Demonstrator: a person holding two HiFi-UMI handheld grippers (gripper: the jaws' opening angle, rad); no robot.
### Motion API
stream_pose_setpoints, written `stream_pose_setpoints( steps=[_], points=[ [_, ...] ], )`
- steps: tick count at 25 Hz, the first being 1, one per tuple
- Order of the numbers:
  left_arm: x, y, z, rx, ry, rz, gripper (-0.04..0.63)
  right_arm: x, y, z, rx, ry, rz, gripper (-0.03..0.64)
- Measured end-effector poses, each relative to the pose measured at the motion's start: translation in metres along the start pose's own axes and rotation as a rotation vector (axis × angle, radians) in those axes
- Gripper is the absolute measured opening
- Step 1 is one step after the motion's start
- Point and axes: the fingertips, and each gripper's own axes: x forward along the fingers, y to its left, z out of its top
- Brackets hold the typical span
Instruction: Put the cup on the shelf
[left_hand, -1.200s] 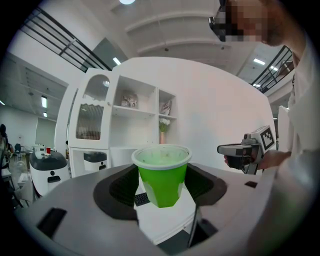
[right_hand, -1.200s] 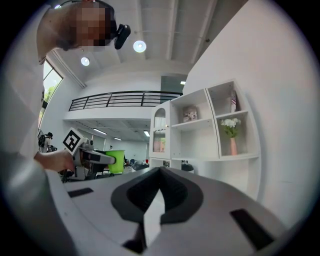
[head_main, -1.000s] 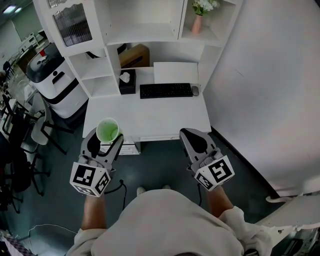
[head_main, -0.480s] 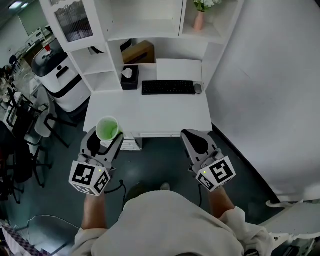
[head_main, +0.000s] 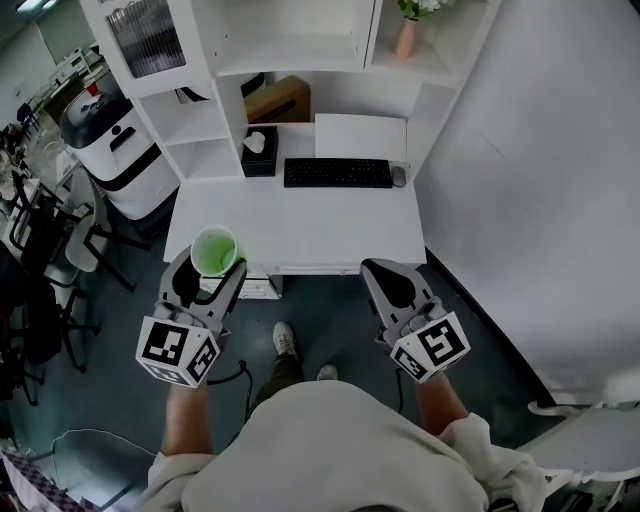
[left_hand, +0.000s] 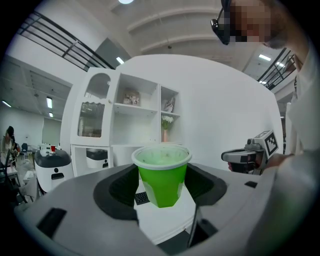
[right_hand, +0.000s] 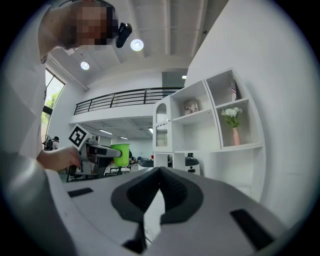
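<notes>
With my left gripper (head_main: 212, 268) clamped around the upright green cup (head_main: 214, 249) and my right gripper (head_main: 383, 272) closed on nothing, I'd keep it level crossing the desk (head_main: 310, 225) at its front-left corner toward the shelf (head_main: 197, 160).

The cup (head_main: 214, 250) sits between the left gripper (head_main: 212, 266)'s jaws over the desk (head_main: 330, 228)'s front-left corner. The right gripper (head_main: 388, 272) hangs well apart to its right, before the desk. At the desk's back a keyboard (head_main: 337, 173) lies between tissue box (head_main: 259, 153), left, and mouse (head_main: 399, 176), right, under the shelf unit (head_main: 290, 62).
</notes>
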Motion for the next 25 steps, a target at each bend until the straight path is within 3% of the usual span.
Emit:
stream_pose_setpoints(
  steps=[25],
  points=[
    [0.155, 0.14, 0.008, -0.014, -0.01, -0.174, 0.288, 0.183, -0.067, 0.011, -0.028, 0.011, -0.119, 0.005]
  ],
)
